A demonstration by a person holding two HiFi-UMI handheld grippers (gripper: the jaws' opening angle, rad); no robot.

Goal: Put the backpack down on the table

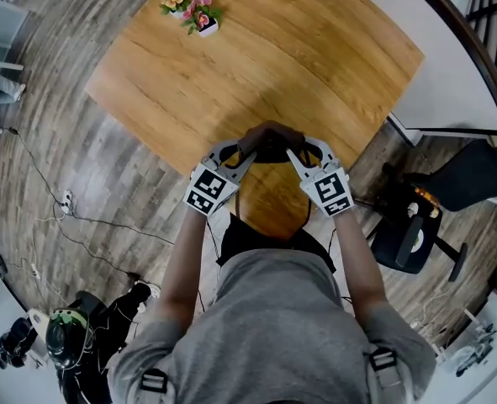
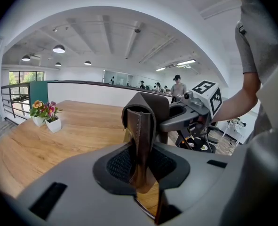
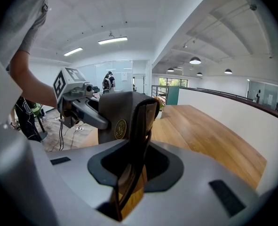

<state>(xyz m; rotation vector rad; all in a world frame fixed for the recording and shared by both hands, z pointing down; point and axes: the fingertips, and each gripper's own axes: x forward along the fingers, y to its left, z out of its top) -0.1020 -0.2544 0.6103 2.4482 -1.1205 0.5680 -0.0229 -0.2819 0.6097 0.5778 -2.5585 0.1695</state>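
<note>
A dark brown leather backpack (image 1: 270, 144) hangs between my two grippers over the near corner of the wooden table (image 1: 298, 49). Its lower part drops toward my body and is partly hidden. My left gripper (image 1: 236, 155) is shut on a brown strap (image 2: 139, 135) that stands upright between its jaws. My right gripper (image 1: 300, 155) is shut on the other strap (image 3: 139, 126), next to a flap with a round gold emblem (image 3: 120, 128). The right gripper (image 2: 195, 111) shows in the left gripper view, and the left gripper (image 3: 77, 106) in the right gripper view.
A small white pot of flowers (image 1: 196, 13) stands at the table's far corner. A black office chair (image 1: 412, 236) is to the right of the table. Cables (image 1: 71, 225) and dark gear (image 1: 80, 339) lie on the wooden floor at the left. A white wall (image 1: 450, 74) bounds the right side.
</note>
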